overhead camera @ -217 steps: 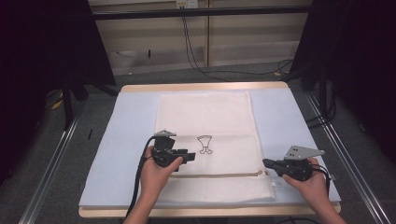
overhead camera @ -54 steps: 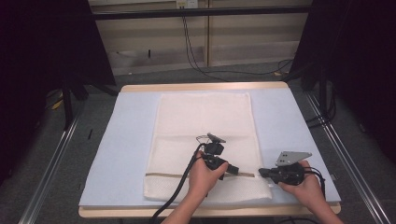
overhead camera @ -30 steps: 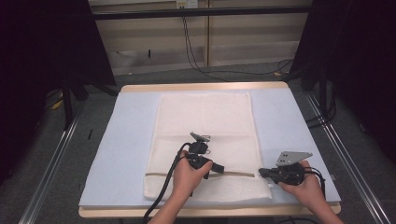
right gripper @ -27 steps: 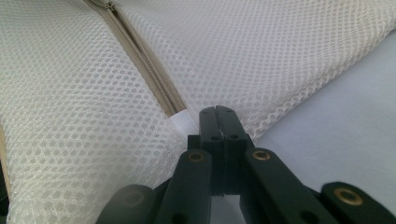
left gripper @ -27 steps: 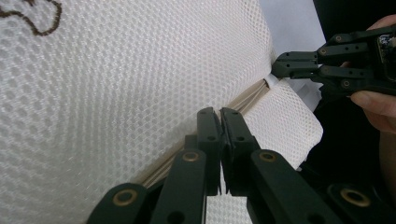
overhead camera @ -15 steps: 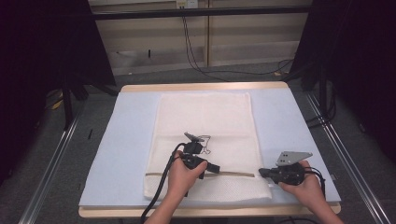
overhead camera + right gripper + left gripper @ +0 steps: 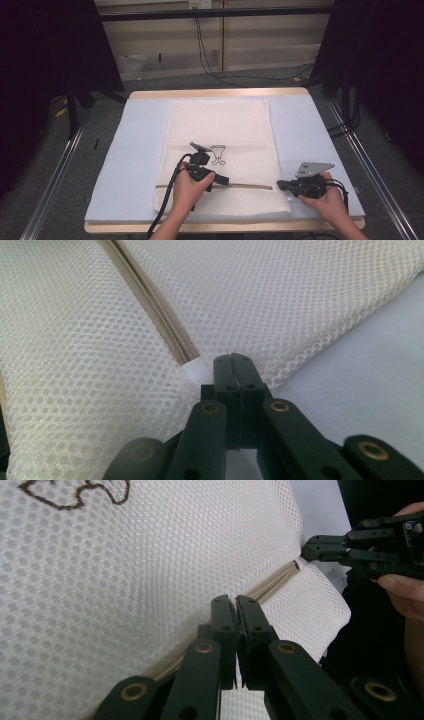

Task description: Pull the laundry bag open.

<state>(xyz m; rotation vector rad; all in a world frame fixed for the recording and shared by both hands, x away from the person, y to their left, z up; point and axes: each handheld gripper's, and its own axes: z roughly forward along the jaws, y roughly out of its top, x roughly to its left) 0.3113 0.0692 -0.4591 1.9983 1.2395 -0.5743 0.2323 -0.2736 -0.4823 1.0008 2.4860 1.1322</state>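
A white mesh bag (image 7: pixel 220 125) with a small brown embroidered figure (image 7: pixel 217 154) lies flat on the light-blue mat (image 7: pixel 135 150). A beige zipper (image 7: pixel 250 186) crosses the bag near its front end. My left gripper (image 7: pixel 226 181) lies on the zipper about midway, pointing right. In the left gripper view its jaws (image 7: pixel 235 600) are shut right on the zipper line (image 7: pixel 280 577), hiding what they pinch. My right gripper (image 7: pixel 280 185) is shut on the bag's right edge at the zipper's end. The right gripper (image 7: pixel 233 358) grips beside a white tab (image 7: pixel 196 371).
The mat covers a wooden table (image 7: pixel 220 92) whose rim shows at the back and front. Bare mat (image 7: pixel 360 380) lies to either side of the bag. Metal rails (image 7: pixel 55 170) run along the floor on both sides, and cables (image 7: pixel 210 55) hang behind the table.
My left hand and gripper have slid a little to the left along the zipper. The embroidered figure has come out from behind them. The right gripper has stayed in place.
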